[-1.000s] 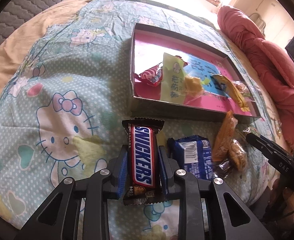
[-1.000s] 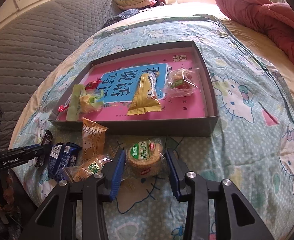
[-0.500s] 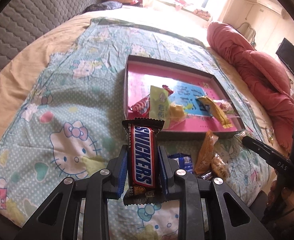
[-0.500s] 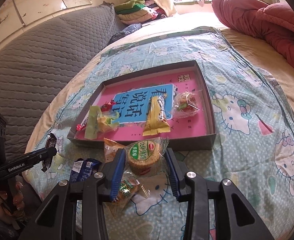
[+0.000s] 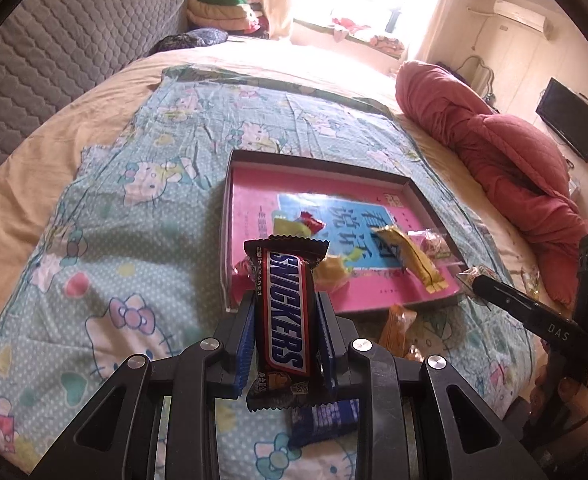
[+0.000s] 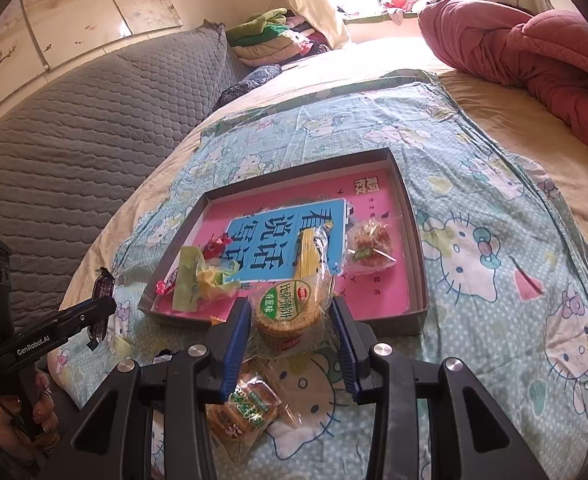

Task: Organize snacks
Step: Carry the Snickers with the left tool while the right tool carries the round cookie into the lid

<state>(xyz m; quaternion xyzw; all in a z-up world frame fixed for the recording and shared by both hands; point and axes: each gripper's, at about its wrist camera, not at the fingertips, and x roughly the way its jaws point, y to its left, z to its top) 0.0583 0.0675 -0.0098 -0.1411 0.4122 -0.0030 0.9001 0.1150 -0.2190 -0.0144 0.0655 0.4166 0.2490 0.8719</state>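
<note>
Both loaded: left hand-held gripper (image 5: 286, 336) clamped on Snickers (image 5: 284, 316), right hand-held gripper (image 6: 294, 320) clamped on cracker pack (image 6: 288, 312), each held above the bed (image 6: 493, 240) just short of the box (image 6: 417, 280), likely for dropping in with other snacks.

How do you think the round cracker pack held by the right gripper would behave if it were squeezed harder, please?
The cracker pack probably cracks easily: thin stacked biscuits show through its clear wrapper. The loose, crinkly film looks slippery, so it may slide between the right gripper's fingers. Being round, it could perhaps roll when set on edge.
</note>
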